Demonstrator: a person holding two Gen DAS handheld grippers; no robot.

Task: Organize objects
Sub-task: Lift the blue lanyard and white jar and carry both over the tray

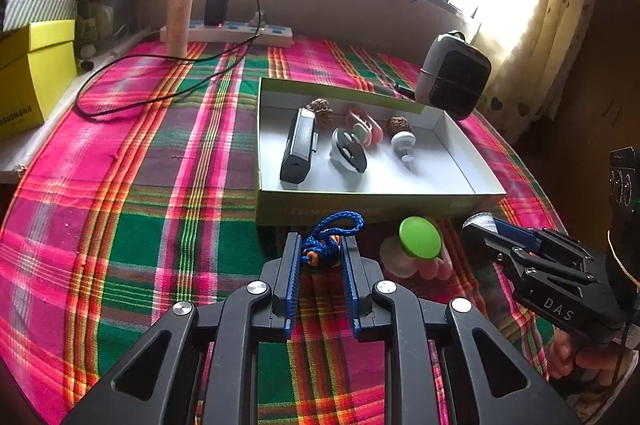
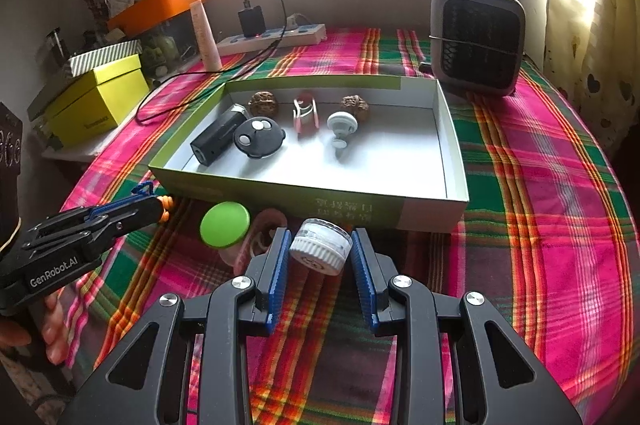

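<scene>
The left gripper (image 1: 319,251) is pinching a blue braided cord (image 1: 330,245) just before the open box (image 1: 372,203), while the right gripper (image 2: 320,249) is clamping a small white-lidded jar (image 2: 320,251), seemingly lifted off the plaid cloth (image 2: 540,205), beside a green-capped item (image 2: 225,224).

On the tablecloth (image 2: 540,185) a shallow box (image 2: 452,149) sits at centre. Inside it, a torch (image 2: 218,137) lies at nine o'clock, a round fob (image 2: 260,137) beside it, a clip (image 2: 305,115) at twelve, a knob (image 2: 342,127) toward three, and two walnuts (image 2: 263,103) behind. A heater (image 2: 478,39) stands at two o'clock beyond the box, a power strip (image 2: 276,39) at eleven. In front, at six, lie a small jar (image 2: 320,251), a lidded pot (image 2: 224,225) and a cord bundle (image 1: 326,245).
</scene>
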